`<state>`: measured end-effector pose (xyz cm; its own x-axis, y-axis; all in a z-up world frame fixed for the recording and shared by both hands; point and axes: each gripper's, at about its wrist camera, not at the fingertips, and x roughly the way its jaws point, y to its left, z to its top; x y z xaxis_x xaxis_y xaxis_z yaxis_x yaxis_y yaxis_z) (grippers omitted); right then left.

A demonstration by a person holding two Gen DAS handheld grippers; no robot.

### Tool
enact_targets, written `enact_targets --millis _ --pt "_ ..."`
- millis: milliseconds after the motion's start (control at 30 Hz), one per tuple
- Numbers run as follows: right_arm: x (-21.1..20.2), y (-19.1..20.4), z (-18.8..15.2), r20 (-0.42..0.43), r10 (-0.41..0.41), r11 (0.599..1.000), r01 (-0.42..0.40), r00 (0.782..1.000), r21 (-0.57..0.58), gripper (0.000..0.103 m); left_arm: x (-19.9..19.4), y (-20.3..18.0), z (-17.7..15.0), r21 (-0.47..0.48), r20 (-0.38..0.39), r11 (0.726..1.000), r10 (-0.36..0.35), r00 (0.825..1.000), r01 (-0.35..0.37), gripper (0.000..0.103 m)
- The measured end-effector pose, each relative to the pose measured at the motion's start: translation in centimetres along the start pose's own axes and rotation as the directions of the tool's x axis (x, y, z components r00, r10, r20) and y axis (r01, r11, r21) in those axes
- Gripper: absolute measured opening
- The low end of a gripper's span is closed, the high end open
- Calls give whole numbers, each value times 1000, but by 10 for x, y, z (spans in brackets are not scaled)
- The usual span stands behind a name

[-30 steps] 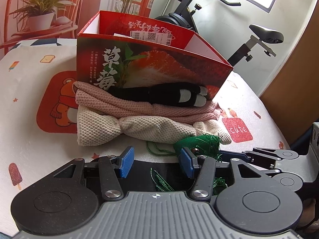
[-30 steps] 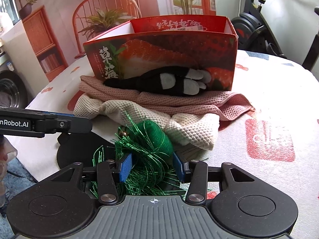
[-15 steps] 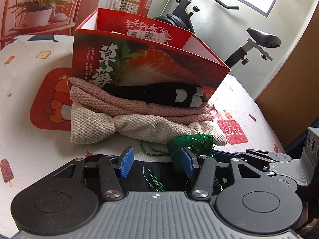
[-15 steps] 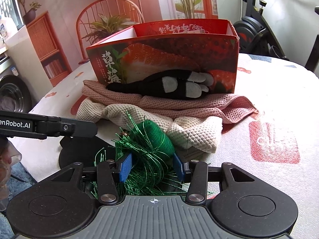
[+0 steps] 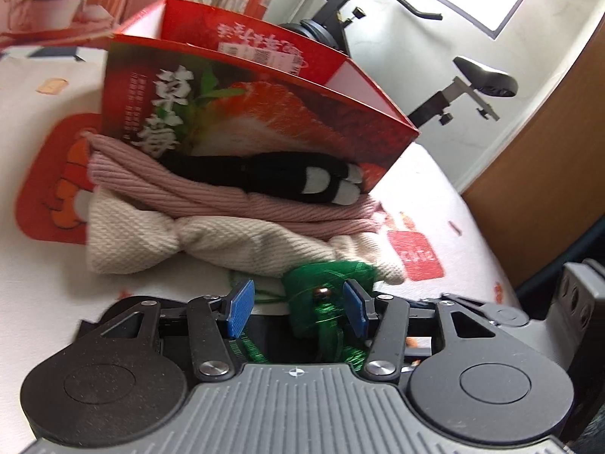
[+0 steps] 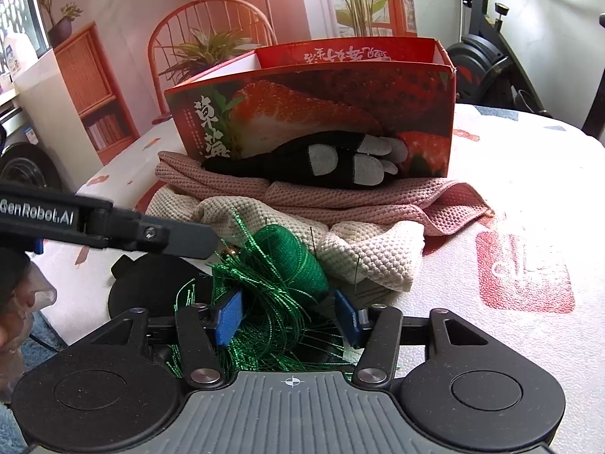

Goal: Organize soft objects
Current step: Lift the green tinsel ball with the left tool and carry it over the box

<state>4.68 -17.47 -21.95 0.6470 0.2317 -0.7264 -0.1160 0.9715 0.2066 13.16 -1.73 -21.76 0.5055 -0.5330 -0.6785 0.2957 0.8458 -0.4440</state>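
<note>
Your patterned tablecloth (image 6: 529, 174) fills the middle of both views, with the red strawberry box (image 6: 321, 109) standing at upper centre and a black glove (image 6: 325, 164), pink towel (image 6: 340, 200) and cream towel (image 6: 363, 253) piled against its front. At lower centre of your right wrist view, the green tinsel bundle (image 6: 287, 280) sits between your right gripper (image 6: 289, 319) pads, which look pressed on its strands. In the left wrist view, your left gripper (image 5: 298, 308) has its jaws apart, the bundle (image 5: 325, 295) lying against the right-hand pad.

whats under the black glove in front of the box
The black glove lies on a pink towel, which overlaps a cream towel on the table. Whatever sits beneath the towels is covered.
</note>
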Motion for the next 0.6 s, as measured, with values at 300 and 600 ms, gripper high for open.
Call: enact_targets --millis 300,600 --pt "8 3 0 -21 25 1000 -26 999 -14 51 30 9 7 -105 -32 988 -115 993 111 54" --pt "5 5 4 19 37 999 -37 999 -13 50 34 2 7 -92 -39 988 -125 991 121 56"
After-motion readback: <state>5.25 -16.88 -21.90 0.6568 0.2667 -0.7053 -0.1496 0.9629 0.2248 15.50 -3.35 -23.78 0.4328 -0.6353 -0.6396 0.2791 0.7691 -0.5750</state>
